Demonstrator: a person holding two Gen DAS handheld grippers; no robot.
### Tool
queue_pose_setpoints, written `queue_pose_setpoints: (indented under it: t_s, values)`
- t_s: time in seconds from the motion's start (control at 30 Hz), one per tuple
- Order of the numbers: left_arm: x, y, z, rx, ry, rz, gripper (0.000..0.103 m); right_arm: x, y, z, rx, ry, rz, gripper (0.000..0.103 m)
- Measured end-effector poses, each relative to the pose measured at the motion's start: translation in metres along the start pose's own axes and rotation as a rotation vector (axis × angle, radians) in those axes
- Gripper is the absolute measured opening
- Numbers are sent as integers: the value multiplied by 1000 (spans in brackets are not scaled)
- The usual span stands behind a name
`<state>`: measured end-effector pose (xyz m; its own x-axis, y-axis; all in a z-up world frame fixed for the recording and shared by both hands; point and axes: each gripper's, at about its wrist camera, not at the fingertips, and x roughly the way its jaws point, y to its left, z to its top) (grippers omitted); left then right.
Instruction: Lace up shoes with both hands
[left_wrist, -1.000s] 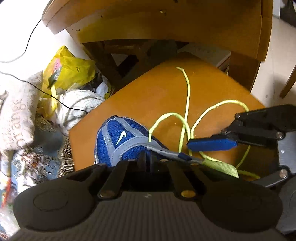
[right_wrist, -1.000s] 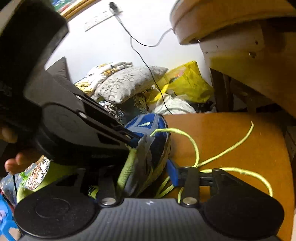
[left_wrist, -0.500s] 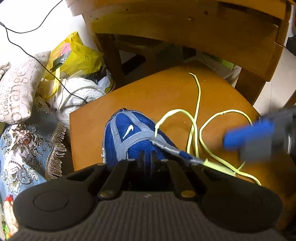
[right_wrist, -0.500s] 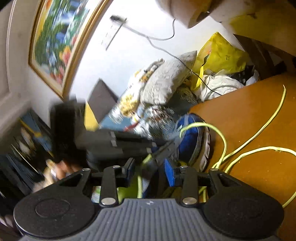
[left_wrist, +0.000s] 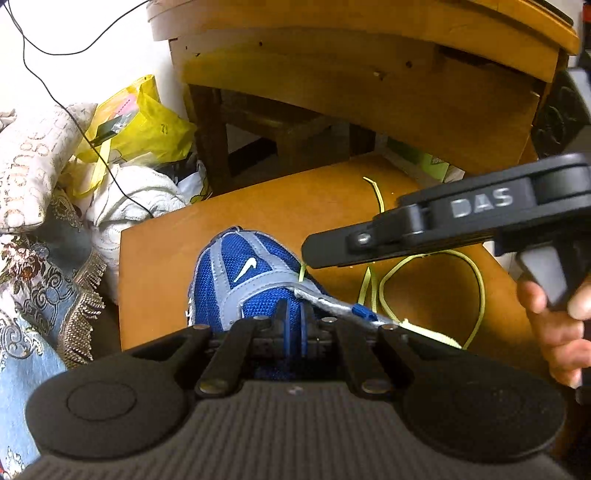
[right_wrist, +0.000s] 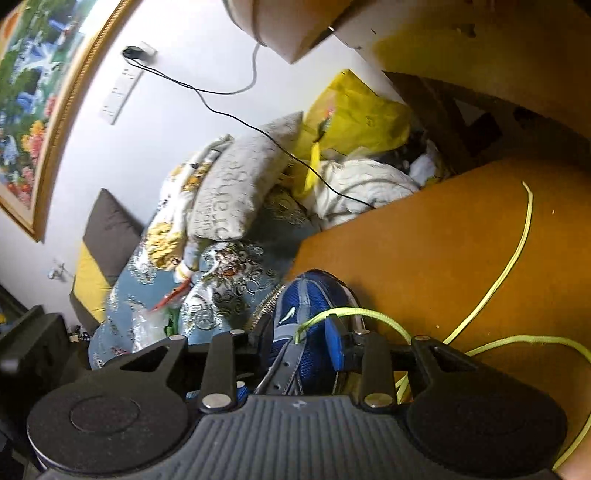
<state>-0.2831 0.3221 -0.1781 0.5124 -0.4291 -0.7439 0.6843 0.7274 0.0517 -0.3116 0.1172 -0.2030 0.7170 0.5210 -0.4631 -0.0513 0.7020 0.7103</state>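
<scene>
Blue mesh sneaker with grey leather-look strips and a little white swoosh sits on a smooth orange-brown wooden seat, toe pointing toward the seat's far-left corner. Its heel end is tucked right under the left gripper, so that part is mostly hidden.

That gripper's two dark fingers are pinched nearly together, only a thin slit between them, right over the sneaker's grey tongue area. Honestly can't tell if they're actually clamping any fabric or just sitting on it.

Neon yellow-green lace is round and cord-like, and it loops loosely over the wood to the right of the sneaker, with one thin end trailing off toward the seat's far edge. A flatter, wider pale-green strip lies right beside the sneaker's throat.

From the right wrist view, the right gripper hangs over the sneaker with its jaws spread wide apart, holding nothing. The blue pad on one finger is close to a lace loop arching off the sneaker's front, and I can't say for sure whether they touch. The sneaker's grey eyelet strip sits in the gap between the fingers.

Left of the seat there's a heap of soft stuff: a cream printed pillow, a crinkly yellow plastic bag and a blue brocade cloth with fringe. A big wooden table overhangs the seat's far side.
</scene>
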Motion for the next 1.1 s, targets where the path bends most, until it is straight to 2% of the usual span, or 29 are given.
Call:
queue_pose_setpoints:
  t_s: [0.17, 0.37, 0.47, 0.5, 0.53, 0.6, 0.97, 1.1]
  values:
    - [-1, 6, -1, -13, -4, -44, 8, 18, -3, 4, -23, -17, -45, 20]
    - [-3, 10, -7, -19, -43, -75, 8, 30, 6, 2, -64, -10, -81, 20]
    - [-2, 12, -5, -31, -29, -78, 8, 33, 15, 0, -108, -36, -116, 19]
    - [-1, 13, -3, -39, -23, -82, 8, 34, 17, -1, -128, -56, -130, 10]
    - [0, 14, -3, -44, -20, -87, 8, 35, 19, -2, -144, -68, -141, 5]
    - [-1, 16, -3, -46, -22, -97, 8, 37, 21, -3, -167, -78, -152, 0]
    - [-2, 15, -4, -42, -28, -93, 8, 41, 18, -8, -184, -55, -130, 0]
    - [-1, 18, -4, -55, -16, -112, 8, 38, 24, -18, -233, -49, -132, 0]
